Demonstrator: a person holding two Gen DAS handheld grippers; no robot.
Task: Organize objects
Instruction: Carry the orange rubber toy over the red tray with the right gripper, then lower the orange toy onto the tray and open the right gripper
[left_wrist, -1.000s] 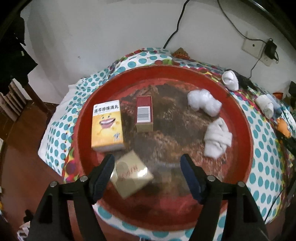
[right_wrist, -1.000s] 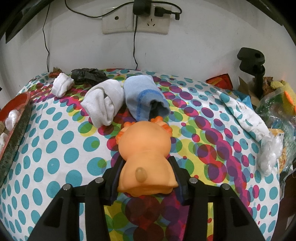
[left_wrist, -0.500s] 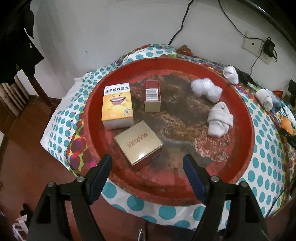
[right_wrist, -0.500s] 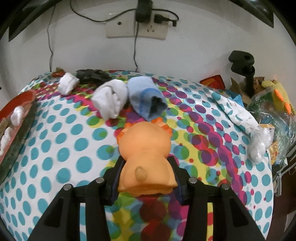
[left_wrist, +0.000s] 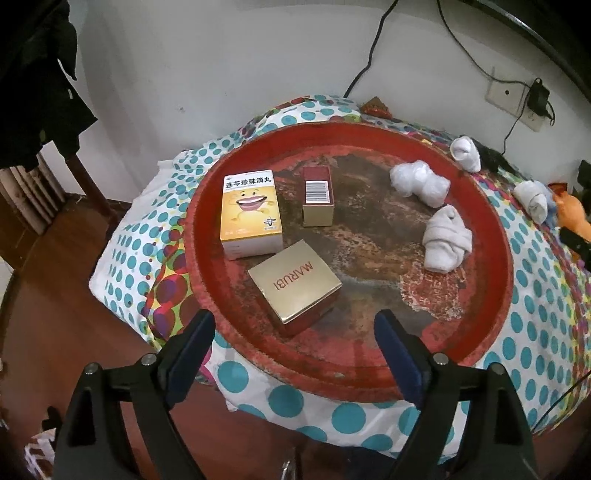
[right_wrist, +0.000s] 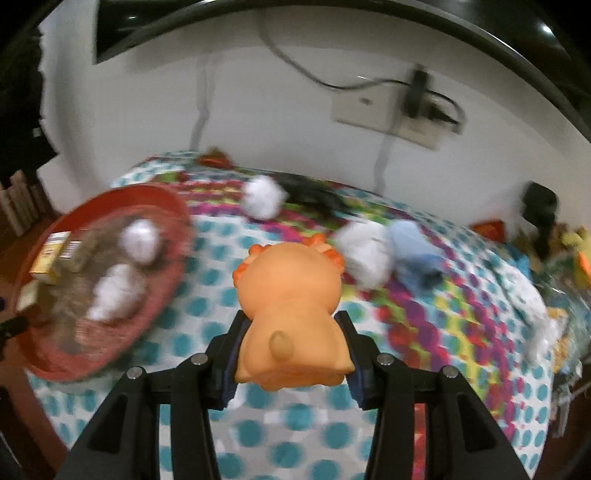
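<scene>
From the left wrist, the red tray (left_wrist: 495, 229) already carried three boxes and two rolled socks (left_wrist: 445, 243); the left gripper (left_wrist: 295, 334) hung wide and empty near its rim. From the right wrist — blurred — the right gripper (right_wrist: 291, 332) clamped the orange toy (right_wrist: 291, 295) above the cloth, beside the tray; more socks (right_wrist: 364, 254) remained outside.

Both wrist views look down obliquely, sharing the red tray (left_wrist: 495, 236).
</scene>
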